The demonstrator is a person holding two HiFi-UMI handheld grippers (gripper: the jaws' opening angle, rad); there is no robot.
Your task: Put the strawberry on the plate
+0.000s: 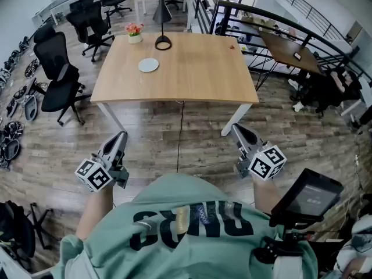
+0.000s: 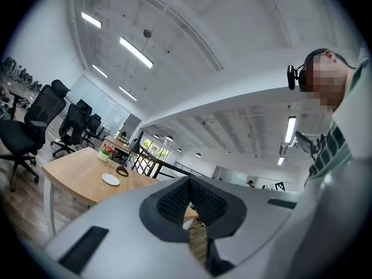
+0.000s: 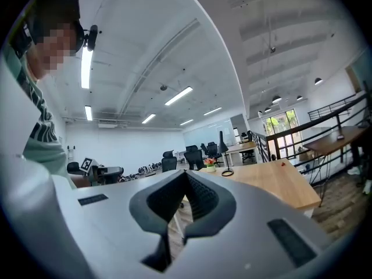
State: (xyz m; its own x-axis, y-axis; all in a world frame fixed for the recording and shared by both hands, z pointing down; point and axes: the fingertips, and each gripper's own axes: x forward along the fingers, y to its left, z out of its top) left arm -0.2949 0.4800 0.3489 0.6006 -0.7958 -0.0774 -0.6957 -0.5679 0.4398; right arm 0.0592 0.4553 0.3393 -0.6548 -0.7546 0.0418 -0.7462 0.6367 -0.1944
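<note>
The person is holding the left gripper (image 1: 120, 135) and the right gripper (image 1: 235, 128) over the plank floor, jaws looking closed together. A wooden table (image 1: 192, 80) is standing well ahead of both sets of fingers. The white plate (image 1: 149, 65) is lying far beyond the left fingertips. The small red strawberry (image 1: 232, 47) is sitting far beyond the right fingertips, well apart from the plate. A flower pot (image 1: 134, 34) and a black lamp (image 1: 162, 11) are standing farther off still.
</note>
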